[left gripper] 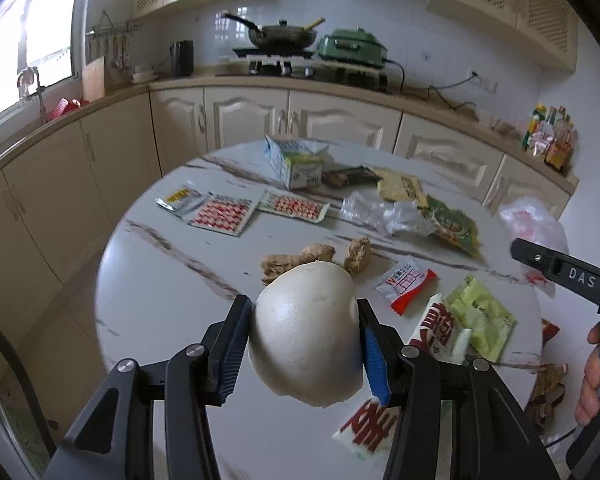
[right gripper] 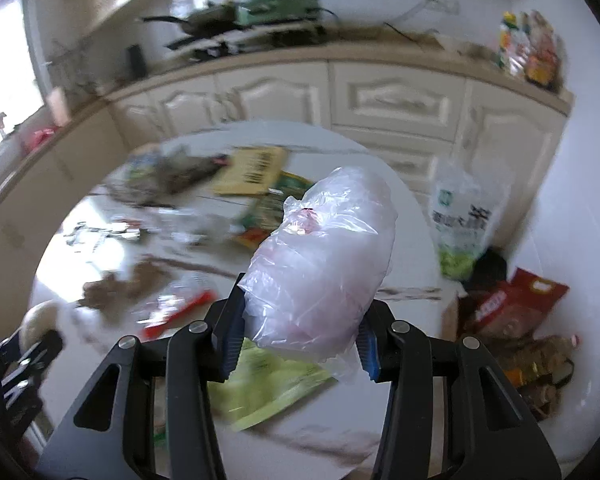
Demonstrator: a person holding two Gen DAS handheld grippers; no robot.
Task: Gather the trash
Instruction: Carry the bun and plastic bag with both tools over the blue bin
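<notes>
Gripping white bun [left gripper: 306, 332], left tool [left gripper: 304, 354], blurred bag [right gripper: 320, 276], right tool [right gripper: 300, 344]

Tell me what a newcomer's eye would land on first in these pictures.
First, the white steamed bun clamped between the left gripper fingers, held above the round marble table. Next, the crumpled clear plastic bag pinched in the right gripper. Behind both, wrappers and packets litter the tabletop.

table [left gripper: 172, 280]: glossy marble-look top | bun [left gripper: 304, 332]: smooth matt dough | bag [right gripper: 324, 268]: thin crinkled translucent plastic | cabinets [left gripper: 252, 120]: cream painted wood, satin
</notes>
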